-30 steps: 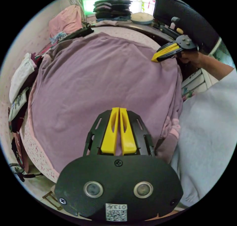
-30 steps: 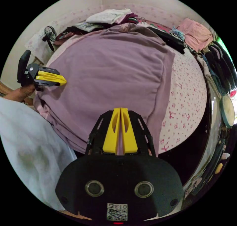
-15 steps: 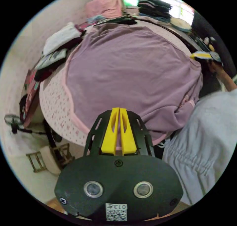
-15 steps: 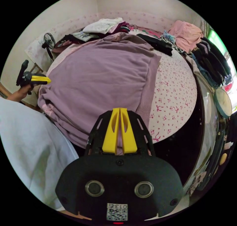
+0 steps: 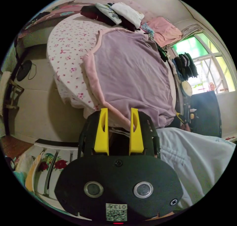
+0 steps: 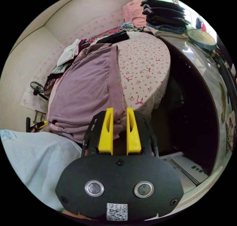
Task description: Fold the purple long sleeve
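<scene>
The left claw [image 5: 119, 112] stands with its jaws apart, gripping nothing; the shirt's [image 5: 130, 70] pink-edged hem runs just beyond its tips. The right claw [image 6: 120, 112] is likewise parted and empty, a ribbed cuff [image 6: 118, 112] of the shirt lying between and just past its tips. Both seem to sit at the shirt's near edge, one at each end, probably so the cloth lies flat and squared for the next fold.

The shirt is spread over the tabletop [image 5: 66, 45], which wears a white cover dotted with pink bows; the shirt's near edge hangs slightly over the rim by the person's pale garment [image 5: 197, 159]. Beyond the shirt's far end sit loose clothes [image 5: 118, 12] and a pink bundle [image 5: 164, 30]. To one side of the shirt a stack of dark folded clothes [image 6: 165, 13] rises by a bright window [image 5: 209, 68]. On the shirt's other side a fan [image 6: 37, 87] stands on the floor against the wall.
</scene>
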